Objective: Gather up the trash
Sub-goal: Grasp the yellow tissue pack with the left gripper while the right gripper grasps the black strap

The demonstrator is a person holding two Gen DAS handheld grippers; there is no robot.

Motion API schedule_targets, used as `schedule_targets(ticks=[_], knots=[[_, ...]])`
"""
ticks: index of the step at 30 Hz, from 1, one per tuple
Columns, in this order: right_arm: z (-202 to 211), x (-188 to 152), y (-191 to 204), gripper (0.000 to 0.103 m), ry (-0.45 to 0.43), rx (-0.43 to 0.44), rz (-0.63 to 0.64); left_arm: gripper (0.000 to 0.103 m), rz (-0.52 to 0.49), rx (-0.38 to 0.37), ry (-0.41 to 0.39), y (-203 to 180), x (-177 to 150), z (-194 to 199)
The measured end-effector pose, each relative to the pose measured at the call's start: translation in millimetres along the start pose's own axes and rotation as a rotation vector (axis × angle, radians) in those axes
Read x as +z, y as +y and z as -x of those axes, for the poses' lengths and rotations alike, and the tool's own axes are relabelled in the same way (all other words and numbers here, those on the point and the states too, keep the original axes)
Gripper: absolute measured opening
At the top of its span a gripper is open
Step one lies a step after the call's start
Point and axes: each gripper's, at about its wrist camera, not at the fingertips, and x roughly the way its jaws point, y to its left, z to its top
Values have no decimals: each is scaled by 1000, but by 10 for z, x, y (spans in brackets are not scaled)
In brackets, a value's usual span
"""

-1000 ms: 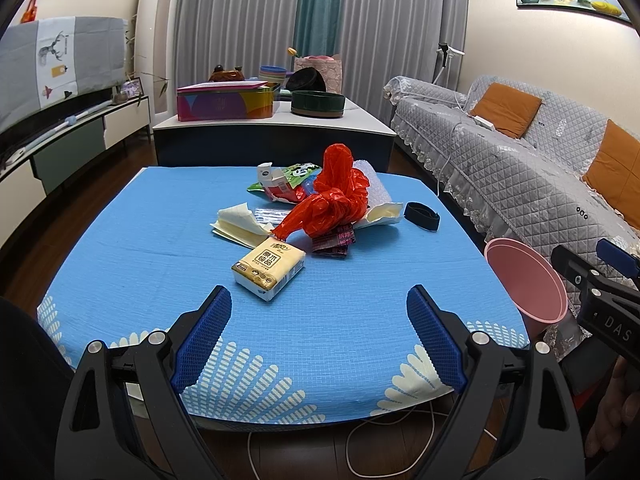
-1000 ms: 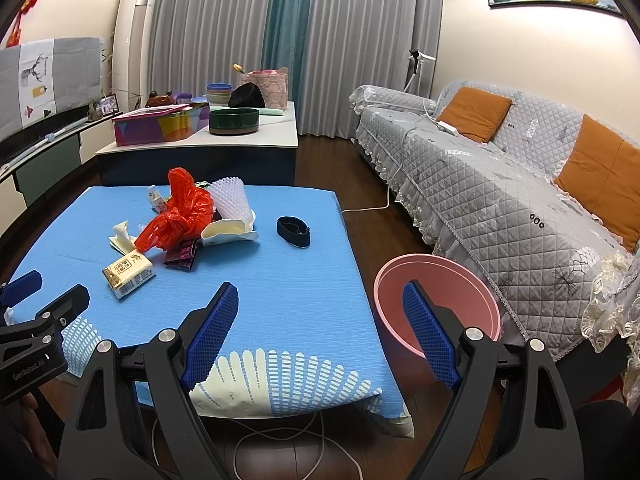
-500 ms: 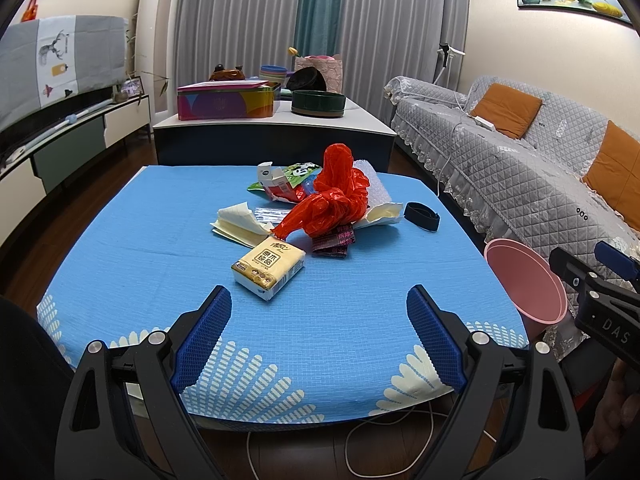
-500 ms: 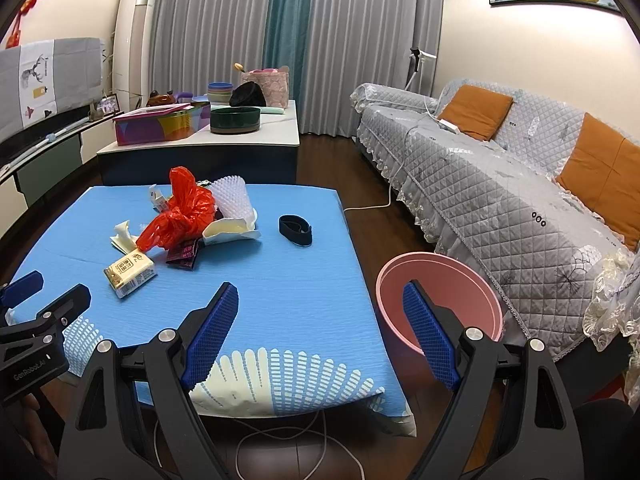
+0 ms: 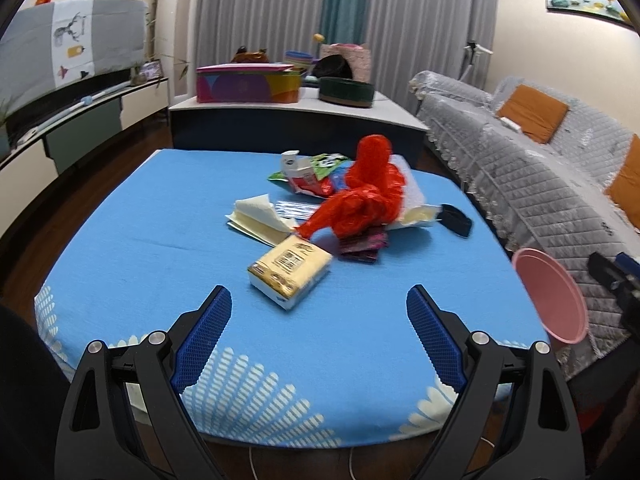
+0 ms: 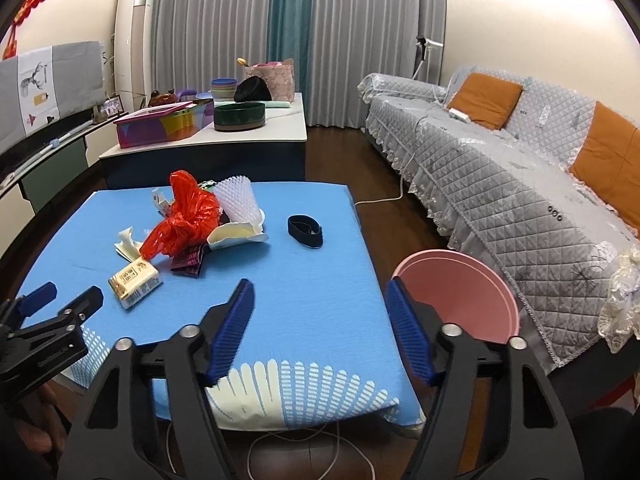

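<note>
The left tool (image 5: 318,310) hangs over the near edge of the tabletop (image 5: 160,240), its blue-padded jaws spread wide with nothing between them. The right tool (image 6: 320,308) sits over the tabletop's near right corner; its jaws are closing, and nothing lies between them either.

The trash sits in a heap toward the far middle of the blue cloth. A crumpled red plastic bag (image 5: 366,196) is on top, with a white foam net sleeve (image 6: 236,198) behind it and a torn cream wrapper (image 6: 236,234) at its right. A dark purple sachet (image 5: 362,244) lies under the bag's near side. Left of the bag are folded cream paper sheets (image 5: 256,218), and behind it a green snack packet (image 5: 326,162) printed with a panda face. Nearest the left tool lies a yellow tissue pack (image 5: 290,270); its label carries dark print and a barcode, too small and blurred to read. A black band (image 6: 305,230) lies apart to the right of the heap.

A pink bin (image 6: 468,292) stands on the floor just beside the tabletop's right edge, near a grey quilted sofa (image 6: 500,168).
</note>
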Motion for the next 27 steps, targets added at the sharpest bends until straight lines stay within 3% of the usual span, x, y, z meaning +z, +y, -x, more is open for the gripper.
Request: schedule_targets(ticks=[8, 13, 20, 27], knots=[[-555, 478, -102, 60, 26, 72, -2, 86, 16, 80, 37, 114, 89, -380], [-1239, 718, -87, 61, 75, 118, 5, 86, 30, 85, 89, 184, 127, -646], [-2143, 608, -124, 68, 180, 83, -14, 86, 6, 111, 150, 245, 108, -963], [-2583, 571, -113, 68, 265, 91, -27, 86, 12, 76, 209, 257, 86, -1177]])
